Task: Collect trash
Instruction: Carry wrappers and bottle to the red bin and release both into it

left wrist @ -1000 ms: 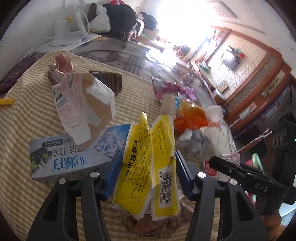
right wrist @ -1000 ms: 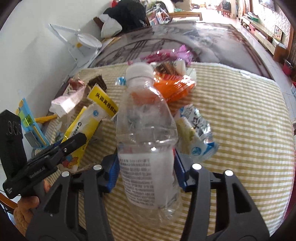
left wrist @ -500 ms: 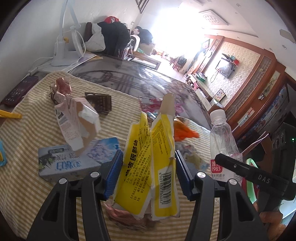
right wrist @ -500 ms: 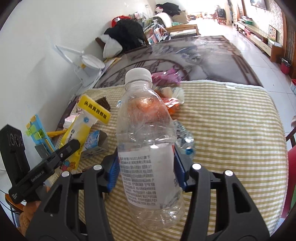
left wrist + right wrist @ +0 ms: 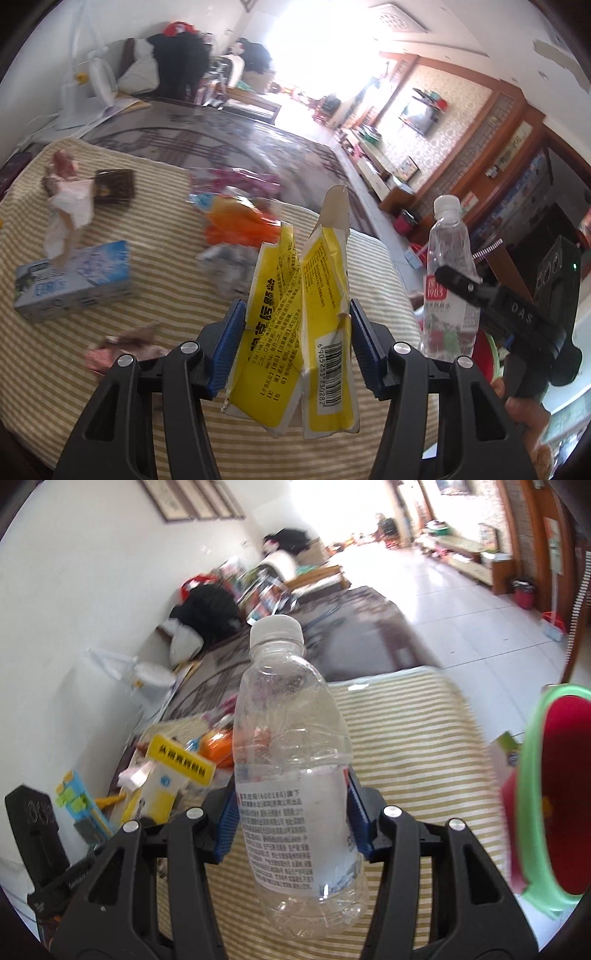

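Note:
My left gripper is shut on a flattened yellow carton, held upright above the striped cloth. My right gripper is shut on a clear empty plastic bottle with a white cap, also lifted off the cloth. In the left wrist view the same bottle shows at the right, in the other gripper. In the right wrist view the yellow carton shows at the left. A bin with a green rim and red inside sits at the right edge, beyond the cloth.
On the cloth lie a blue and white box, an orange wrapper, a pink wrapper, a brown packet, crumpled white paper and a pink scrap. A white fan stands at the back left.
Both grippers have risen and drawn back from the litter with the carton and the bottle still held. The right view has swung to the right, bringing the green-rimmed bin into view.

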### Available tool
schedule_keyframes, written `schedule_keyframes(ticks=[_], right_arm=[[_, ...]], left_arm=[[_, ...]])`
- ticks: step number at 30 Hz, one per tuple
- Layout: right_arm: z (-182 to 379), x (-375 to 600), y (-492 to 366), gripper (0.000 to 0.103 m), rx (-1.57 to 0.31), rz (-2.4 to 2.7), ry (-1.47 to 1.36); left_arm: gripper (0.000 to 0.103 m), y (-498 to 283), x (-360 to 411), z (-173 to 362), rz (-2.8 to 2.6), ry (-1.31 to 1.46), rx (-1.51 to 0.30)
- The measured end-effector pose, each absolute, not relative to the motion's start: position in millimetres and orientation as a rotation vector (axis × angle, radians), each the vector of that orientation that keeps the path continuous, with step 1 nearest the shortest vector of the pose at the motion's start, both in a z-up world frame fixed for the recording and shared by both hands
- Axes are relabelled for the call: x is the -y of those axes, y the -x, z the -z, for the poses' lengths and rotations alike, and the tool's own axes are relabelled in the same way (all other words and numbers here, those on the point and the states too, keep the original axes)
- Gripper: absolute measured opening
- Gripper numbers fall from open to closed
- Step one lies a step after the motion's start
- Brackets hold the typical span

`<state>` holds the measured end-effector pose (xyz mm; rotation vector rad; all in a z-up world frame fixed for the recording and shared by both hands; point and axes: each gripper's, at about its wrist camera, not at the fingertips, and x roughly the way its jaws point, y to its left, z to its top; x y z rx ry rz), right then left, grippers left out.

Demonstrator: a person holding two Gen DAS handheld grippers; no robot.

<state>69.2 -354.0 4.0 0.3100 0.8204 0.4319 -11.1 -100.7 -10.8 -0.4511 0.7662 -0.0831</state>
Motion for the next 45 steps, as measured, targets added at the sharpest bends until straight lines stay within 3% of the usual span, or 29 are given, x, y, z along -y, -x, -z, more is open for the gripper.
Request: schedule_keyframes(ticks=[13, 20, 22, 27, 34, 45], right_arm=[[13.3, 507.9, -46.0, 0.049, -0.758, -0.049, -0.5], [28.2, 538.3, -44.0, 0.05, -0.778, 0.052, -0.565], [28.3, 545.6, -40.7, 0.07, -0.761, 0.077, -0.586], [13.2, 571.3, -22.8, 0.085, -0.655, 0.169, -0.6], [7.9, 600.2, 1.1, 0.092, -0.554, 0.309, -0.69], [-3.8, 616.8, 29.0, 0.095, -0.401, 0.44, -0.73]], left_arm=[[0.054, -3.4, 167.6, 14.1, 0.216, 0.397, -0.828], [0.054, -9.2, 212.6, 11.0, 0.311, 0.339, -0.847], [0.054, -11.9, 223.1, 9.6, 0.336, 0.328, -0.848], [0.054, -17.3, 258.1, 6.9, 0.416, 0.297, -0.861], [0.054, -30.6, 317.6, 3.0, 0.539, 0.231, -0.863], [0.058, -67.8, 404.1, 4.2, 0.708, 0.192, -0.903]])
